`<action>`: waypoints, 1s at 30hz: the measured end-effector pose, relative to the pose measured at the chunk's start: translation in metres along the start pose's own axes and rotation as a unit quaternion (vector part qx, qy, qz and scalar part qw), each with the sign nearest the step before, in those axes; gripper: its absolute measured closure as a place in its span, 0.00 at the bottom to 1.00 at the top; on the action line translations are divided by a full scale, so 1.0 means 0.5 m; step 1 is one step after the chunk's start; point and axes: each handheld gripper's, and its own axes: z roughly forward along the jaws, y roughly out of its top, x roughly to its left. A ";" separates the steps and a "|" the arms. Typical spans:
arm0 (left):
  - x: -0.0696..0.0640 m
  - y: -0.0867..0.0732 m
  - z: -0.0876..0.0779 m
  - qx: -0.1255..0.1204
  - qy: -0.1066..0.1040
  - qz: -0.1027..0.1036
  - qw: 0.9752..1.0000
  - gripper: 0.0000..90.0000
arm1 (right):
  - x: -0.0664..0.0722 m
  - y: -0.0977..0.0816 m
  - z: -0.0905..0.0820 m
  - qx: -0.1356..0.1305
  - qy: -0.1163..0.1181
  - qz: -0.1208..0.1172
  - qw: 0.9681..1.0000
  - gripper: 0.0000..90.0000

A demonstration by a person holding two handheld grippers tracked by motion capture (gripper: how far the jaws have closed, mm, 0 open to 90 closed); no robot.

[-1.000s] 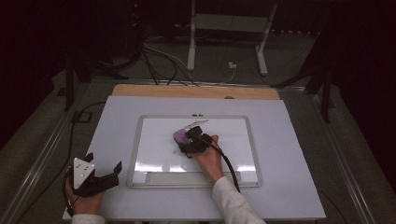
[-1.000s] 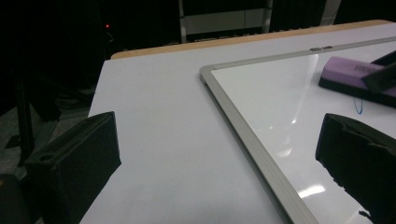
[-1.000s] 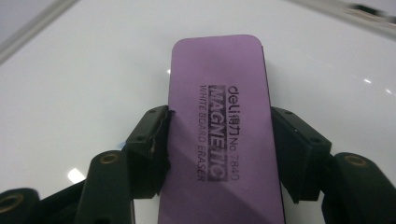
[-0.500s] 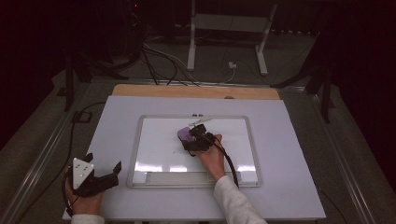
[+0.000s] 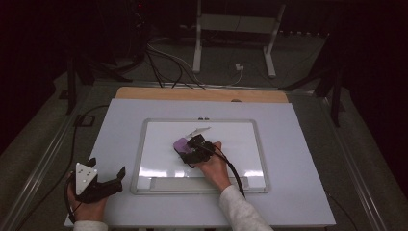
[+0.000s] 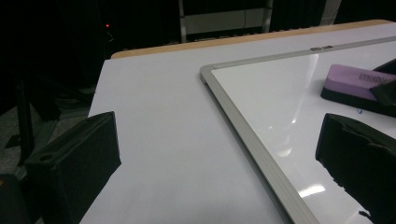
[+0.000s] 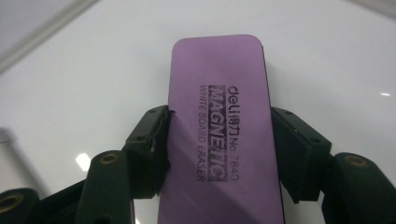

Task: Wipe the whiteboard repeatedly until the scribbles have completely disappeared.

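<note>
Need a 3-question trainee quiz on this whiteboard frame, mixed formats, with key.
1. True or false: the right gripper is shut on the purple eraser, one jaw pressing each long side.
2. Where does the left gripper sit?
A. on the whiteboard
B. on the table left of the whiteboard, jaws open
C. above the eraser
3. Fill in: the eraser lies flat on the ____.

Key: 1 true; 2 B; 3 whiteboard.
</note>
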 end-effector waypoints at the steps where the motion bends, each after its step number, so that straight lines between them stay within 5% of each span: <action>1: 0.000 0.000 0.000 0.000 0.000 0.000 1.000 0.01 | -0.005 0.000 0.001 -0.002 -0.006 0.009 1.000 0.46; 3: 0.000 0.000 0.000 0.000 -0.001 0.000 1.000 0.01 | -0.009 0.001 0.001 -0.003 -0.009 0.022 1.000 0.46; 9: -0.003 0.000 0.003 0.001 -0.002 0.002 1.000 0.01 | 0.030 -0.002 0.001 0.004 0.020 -0.012 1.000 0.46; 12: -0.003 0.001 0.000 0.001 -0.001 0.002 1.000 0.01 | 0.039 -0.001 0.001 0.006 0.013 -0.025 1.000 0.46; 16: 0.001 0.000 0.000 0.000 0.000 -0.001 1.000 0.01 | 0.011 -0.001 0.000 -0.002 -0.018 0.005 1.000 0.46; 18: 0.000 0.000 0.000 0.000 -0.001 0.000 1.000 0.01 | 0.001 -0.002 0.000 -0.003 -0.012 0.021 1.000 0.46; 20: -0.001 0.000 0.002 0.001 -0.001 0.000 1.000 0.01 | 0.009 -0.002 -0.002 0.000 -0.012 0.008 1.000 0.46; 26: -0.003 0.001 0.002 0.001 -0.001 0.003 1.000 0.01 | 0.057 -0.006 0.000 0.005 0.035 -0.037 0.999 0.46; 30: -0.001 0.000 0.000 0.000 0.000 0.000 1.000 0.01 | 0.040 0.001 0.006 0.001 0.020 -0.017 1.000 0.46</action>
